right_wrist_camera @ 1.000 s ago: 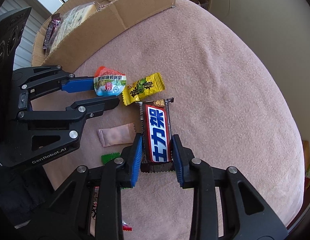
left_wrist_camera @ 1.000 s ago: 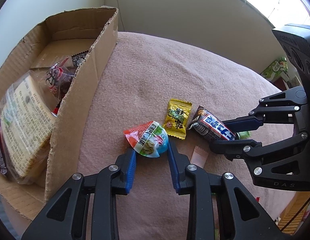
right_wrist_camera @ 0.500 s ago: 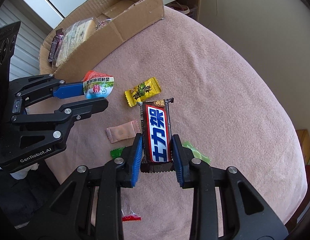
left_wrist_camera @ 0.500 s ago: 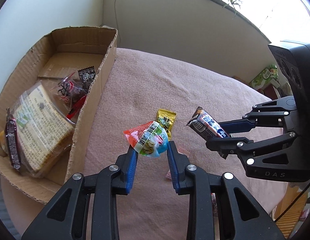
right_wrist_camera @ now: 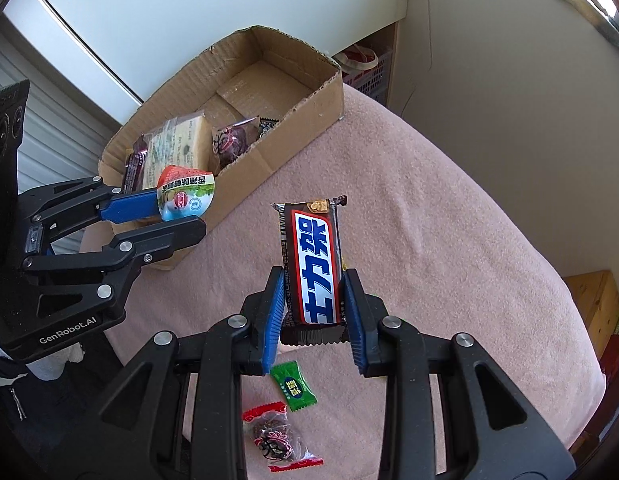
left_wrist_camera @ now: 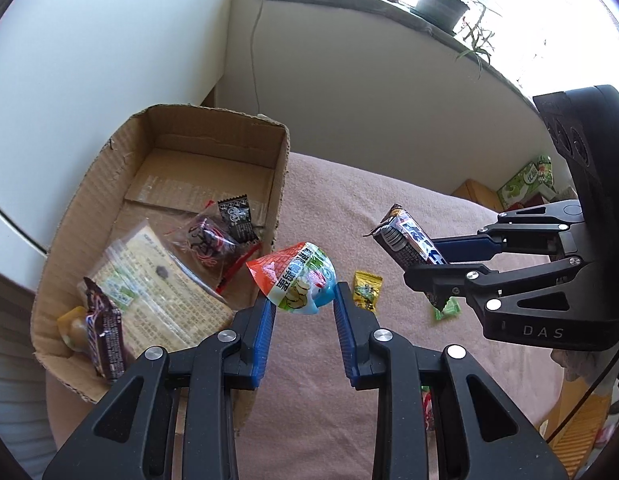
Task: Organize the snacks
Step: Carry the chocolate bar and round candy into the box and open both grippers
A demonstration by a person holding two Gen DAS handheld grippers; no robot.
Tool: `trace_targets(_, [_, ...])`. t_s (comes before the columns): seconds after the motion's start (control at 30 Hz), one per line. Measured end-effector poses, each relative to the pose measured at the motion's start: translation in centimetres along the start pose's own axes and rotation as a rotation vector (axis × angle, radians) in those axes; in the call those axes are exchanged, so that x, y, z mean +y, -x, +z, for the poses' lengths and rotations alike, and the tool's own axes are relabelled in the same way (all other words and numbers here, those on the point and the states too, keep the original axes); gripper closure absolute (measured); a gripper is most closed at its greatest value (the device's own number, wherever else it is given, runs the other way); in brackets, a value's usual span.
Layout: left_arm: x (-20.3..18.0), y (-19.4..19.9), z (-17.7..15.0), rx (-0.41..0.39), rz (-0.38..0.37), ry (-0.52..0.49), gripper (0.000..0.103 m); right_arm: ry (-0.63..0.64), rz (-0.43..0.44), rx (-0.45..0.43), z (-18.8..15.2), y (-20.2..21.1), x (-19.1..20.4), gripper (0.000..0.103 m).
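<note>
Left wrist view: left gripper [left_wrist_camera: 302,307] clamps the jelly cup [left_wrist_camera: 296,279], right gripper [right_wrist_camera: 314,309] the chocolate bar [right_wrist_camera: 314,263] — release low over the cardboard box [left_wrist_camera: 85,208] at ten o'clock.

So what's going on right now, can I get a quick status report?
Left gripper shut on jelly cup, right gripper shut on chocolate bar. Both clear of the blanket. Cardboard box open, nothing in the way.
</note>
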State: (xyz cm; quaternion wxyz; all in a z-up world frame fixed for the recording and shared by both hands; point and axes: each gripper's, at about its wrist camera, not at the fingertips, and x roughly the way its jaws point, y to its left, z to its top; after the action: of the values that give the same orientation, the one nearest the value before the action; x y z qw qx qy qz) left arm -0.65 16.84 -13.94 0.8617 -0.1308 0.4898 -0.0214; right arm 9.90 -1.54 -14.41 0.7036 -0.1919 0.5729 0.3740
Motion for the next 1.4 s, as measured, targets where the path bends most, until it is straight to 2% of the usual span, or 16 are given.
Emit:
trace_targets(0.6, [7.7, 1.6, 2.0, -0.055, 0.092, 0.09, 0.075, 0.048, 0.017, -0.001, 7.7, -2.7, 4.9, 0.073])
trace_targets(1.4, [9.2, 0.8, 3.0, -0.053, 0.132, 0.106, 0.073, 0.061, 0.027, 0.003, 10.6, -4.7, 7.0, 0.073])
